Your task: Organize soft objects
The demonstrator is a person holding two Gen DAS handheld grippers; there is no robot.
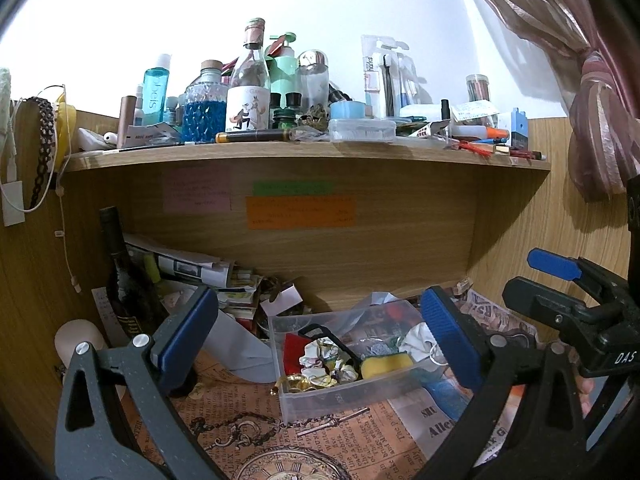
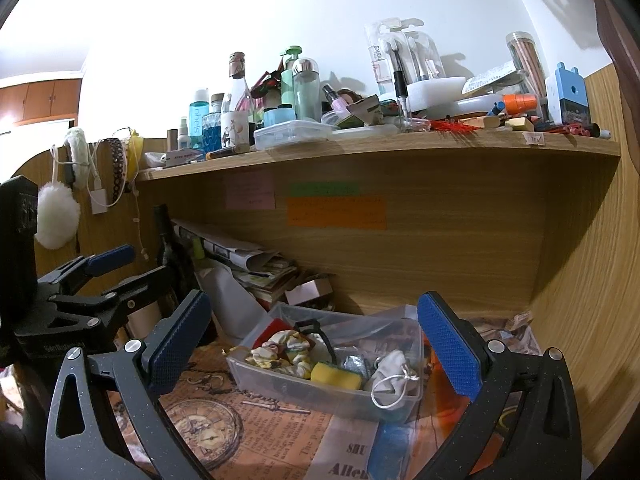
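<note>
The soft objects are lying together in a clear plastic bin (image 2: 328,376), which is being seen just ahead of both pairs of fingers, between their tips. A yellow sponge (image 2: 335,375), a patterned scrunchie (image 2: 282,350) and a small white drawstring pouch (image 2: 390,372) are being shown inside it, touching each other. All three are judged to be light and easily squeezed; the sponge is expected to spring back, so it should be taken across its middle, while the pouch could be pinched at its gathered neck and the scrunchie at any fold. The thin bin wall is probably slippery and may slide on the papered tabletop (image 2: 256,436).

The right gripper (image 2: 316,350) is being held wide open, with nothing between its blue fingers (image 2: 448,352) and nothing being touched. The left gripper (image 1: 320,340) is also being held wide open and empty, hovering before the bin (image 1: 344,392).
</note>
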